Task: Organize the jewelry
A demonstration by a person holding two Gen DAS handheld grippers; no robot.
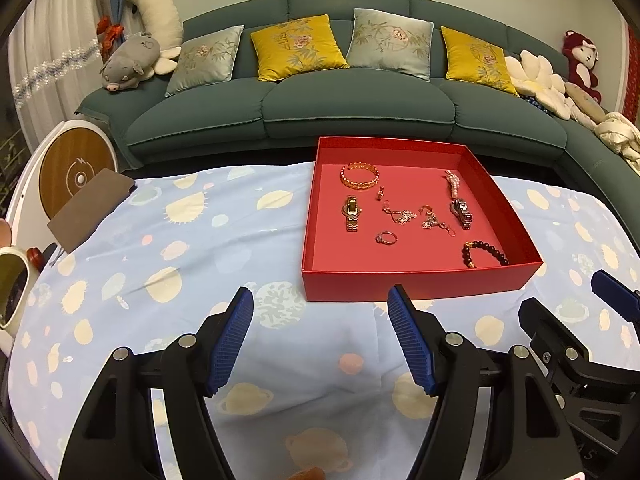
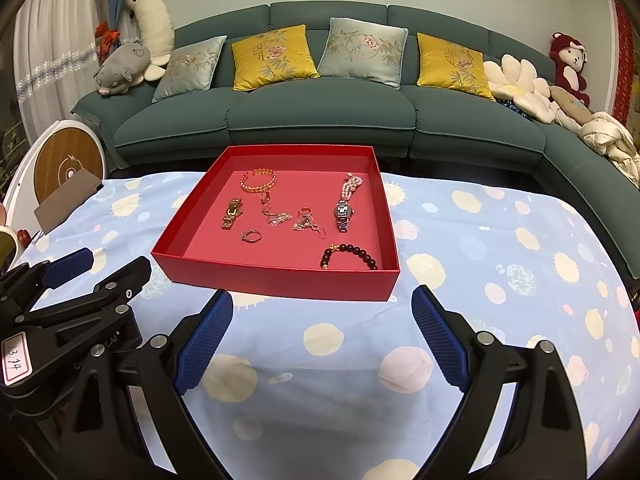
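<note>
A red tray (image 1: 420, 280) (image 2: 280, 278) sits on the table and holds several pieces of jewelry: a gold bangle (image 1: 359, 176) (image 2: 258, 181), a gold watch (image 1: 351, 213) (image 2: 231, 213), a silver watch (image 1: 461, 212) (image 2: 343, 215), a pink pearl bracelet (image 1: 453, 183) (image 2: 351, 187), a dark bead bracelet (image 1: 482, 254) (image 2: 348, 256), a ring (image 1: 386, 237) (image 2: 251, 236) and small chain pieces (image 1: 400, 214) (image 2: 278, 217). My left gripper (image 1: 320, 308) is open and empty, in front of the tray. My right gripper (image 2: 322, 308) is open and empty, also short of the tray.
The table wears a light blue planet-print cloth (image 1: 180, 240) (image 2: 500, 240). A brown card (image 1: 90, 208) lies at its left edge by a round white device (image 1: 74, 172). A green sofa (image 1: 352, 108) with cushions stands behind. Each gripper shows at the other view's side (image 1: 580, 344) (image 2: 68, 300).
</note>
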